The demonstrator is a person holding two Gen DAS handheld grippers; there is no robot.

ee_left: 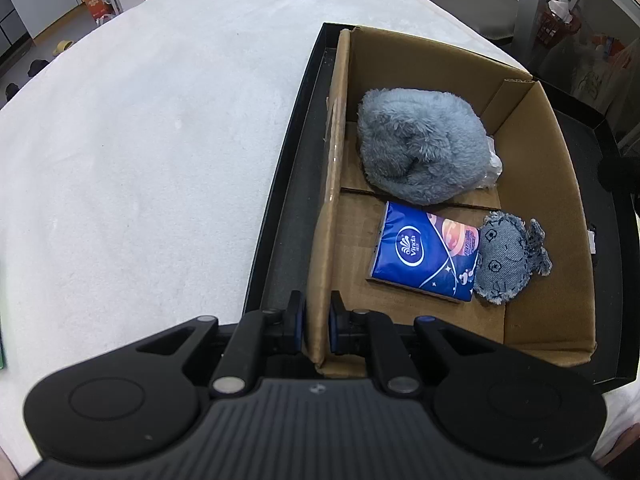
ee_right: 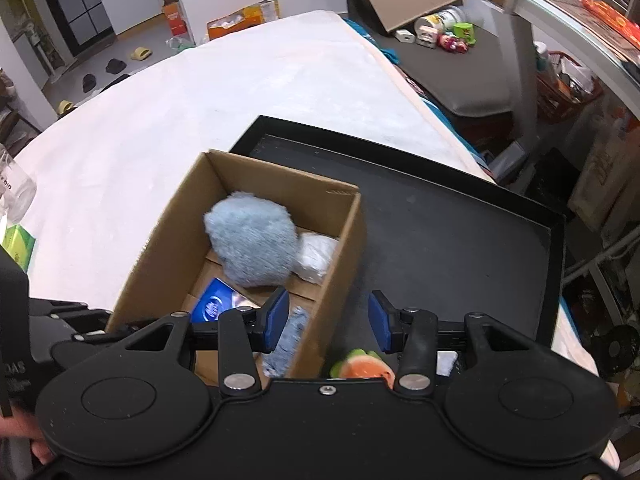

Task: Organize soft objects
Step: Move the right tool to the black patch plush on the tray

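Observation:
A cardboard box (ee_left: pixel 540 200) stands on a black tray (ee_left: pixel 288 208). Inside lie a fluffy grey-blue plush (ee_left: pixel 420 144), a blue tissue pack (ee_left: pixel 424 256) and a small denim whale toy (ee_left: pixel 508 256). My left gripper (ee_left: pixel 318 320) is shut on the box's left wall near its front corner. In the right wrist view my right gripper (ee_right: pixel 328 320) is open and straddles the right wall of the box (ee_right: pixel 168 232), with no pad touching it. The denim toy (ee_right: pixel 288 340) lies under its left finger. A green-and-orange plush (ee_right: pixel 362 364) sits on the tray (ee_right: pixel 440 232) below the gripper.
A clear plastic bag (ee_left: pixel 494 164) is tucked behind the fluffy plush. The tray rests on a white padded surface (ee_left: pixel 140 140). A green carton (ee_right: pixel 16 244) stands at the surface's left edge. A dark bench with toys (ee_right: pixel 452 40) stands beyond the right edge.

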